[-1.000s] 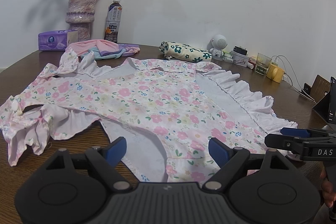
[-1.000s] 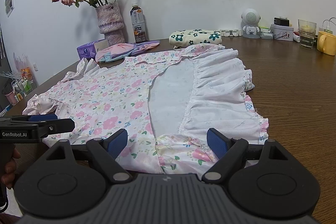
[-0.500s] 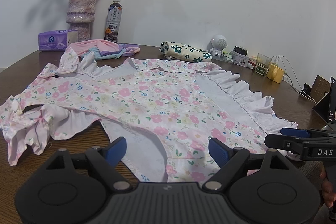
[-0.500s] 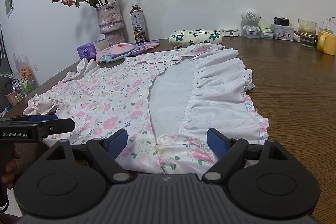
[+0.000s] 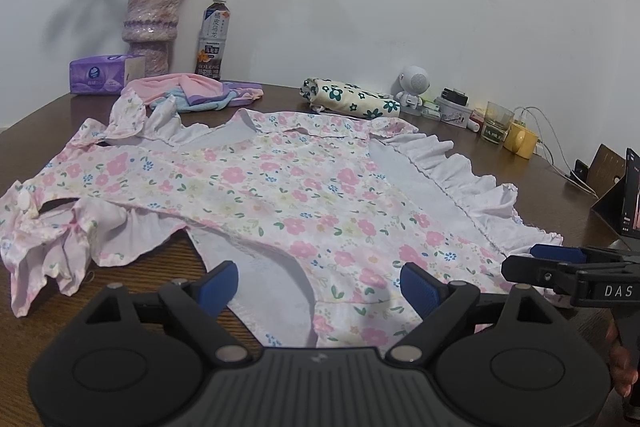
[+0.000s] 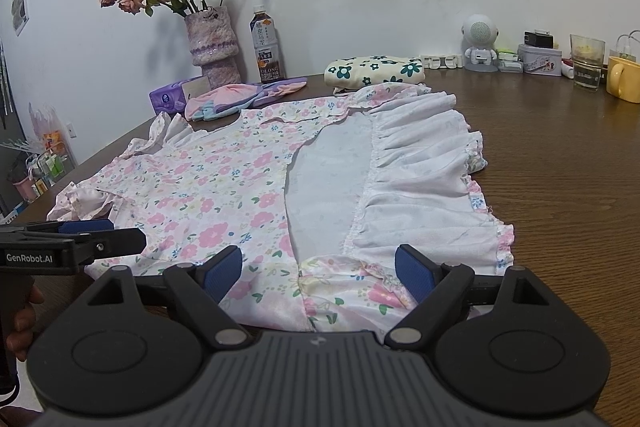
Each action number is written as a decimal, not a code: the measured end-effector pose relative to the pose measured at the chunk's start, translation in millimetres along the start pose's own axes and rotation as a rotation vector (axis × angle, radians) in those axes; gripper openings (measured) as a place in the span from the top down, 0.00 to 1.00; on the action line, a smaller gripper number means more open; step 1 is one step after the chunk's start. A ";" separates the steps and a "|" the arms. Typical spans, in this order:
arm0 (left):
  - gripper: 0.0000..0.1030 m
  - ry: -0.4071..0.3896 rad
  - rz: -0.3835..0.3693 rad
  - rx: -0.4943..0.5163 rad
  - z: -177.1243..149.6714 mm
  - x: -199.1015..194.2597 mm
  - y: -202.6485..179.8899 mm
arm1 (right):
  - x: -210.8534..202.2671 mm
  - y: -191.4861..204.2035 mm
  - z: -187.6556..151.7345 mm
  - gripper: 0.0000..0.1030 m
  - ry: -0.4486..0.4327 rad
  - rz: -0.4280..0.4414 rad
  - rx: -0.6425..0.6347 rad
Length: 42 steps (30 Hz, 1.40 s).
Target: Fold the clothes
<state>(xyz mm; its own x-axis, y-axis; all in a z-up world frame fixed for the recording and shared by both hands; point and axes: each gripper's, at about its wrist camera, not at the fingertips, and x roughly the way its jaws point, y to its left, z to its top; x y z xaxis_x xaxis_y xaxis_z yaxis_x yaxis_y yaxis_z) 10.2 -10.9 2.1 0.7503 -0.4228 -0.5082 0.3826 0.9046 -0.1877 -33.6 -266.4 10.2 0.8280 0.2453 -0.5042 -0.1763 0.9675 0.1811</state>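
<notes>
A floral dress (image 5: 280,195) with pink flowers and a white ruffled hem is seen spread flat on the brown wooden desk (image 6: 568,163), its white lining exposed along one side. In the left wrist view the left hand-held gripper (image 5: 318,281) is held low over the near edge of the dress, its blue-padded fingers (image 5: 218,281) set wide apart with nothing between them. In the right wrist view the right hand-held gripper (image 6: 318,271) is likewise held over the near end of the dress, its blue fingers (image 6: 414,269) spread apart and empty. Each gripper is visible at the edge of the other's view, beside the fabric; whether the cloth is touched cannot be told.

Toward the wall, a folded cream cloth with dark green flowers (image 5: 352,103) is seen just beyond the dress, and a small pile of pink, blue and purple clothes (image 5: 200,95) lies near its far left corner. A purple tissue pack (image 5: 104,79), a vase of dried roses (image 5: 152,23) and a tea bottle (image 5: 212,39) stand behind them. A small white robot figure (image 6: 480,43), a glass (image 6: 586,61) and a yellow mug (image 6: 624,79) are placed at the far right.
</notes>
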 end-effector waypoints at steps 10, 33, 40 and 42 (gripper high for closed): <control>0.15 -0.007 0.008 -0.012 0.1 -1.6 1.1 | 0.8 -0.2 -0.1 0.17 0.002 -0.009 0.004; 0.15 -0.064 0.025 0.156 14.5 -36.1 5.1 | -30.5 -2.3 1.0 0.01 -0.140 0.002 0.008; 0.15 -0.013 -0.015 0.401 12.1 -41.7 -17.0 | -41.4 1.4 4.6 0.01 -0.109 -0.050 -0.147; 0.15 0.003 -0.026 0.425 11.5 -41.5 -19.7 | -43.2 1.6 5.4 0.01 -0.098 -0.057 -0.171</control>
<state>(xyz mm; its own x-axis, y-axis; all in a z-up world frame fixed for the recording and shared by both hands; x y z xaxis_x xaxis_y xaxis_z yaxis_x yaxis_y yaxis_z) -22.3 -11.8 36.6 0.7358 -0.4448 -0.5107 0.5905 0.7906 0.1621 -66.8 -275.8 36.8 0.8855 0.1912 -0.4234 -0.2088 0.9780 0.0050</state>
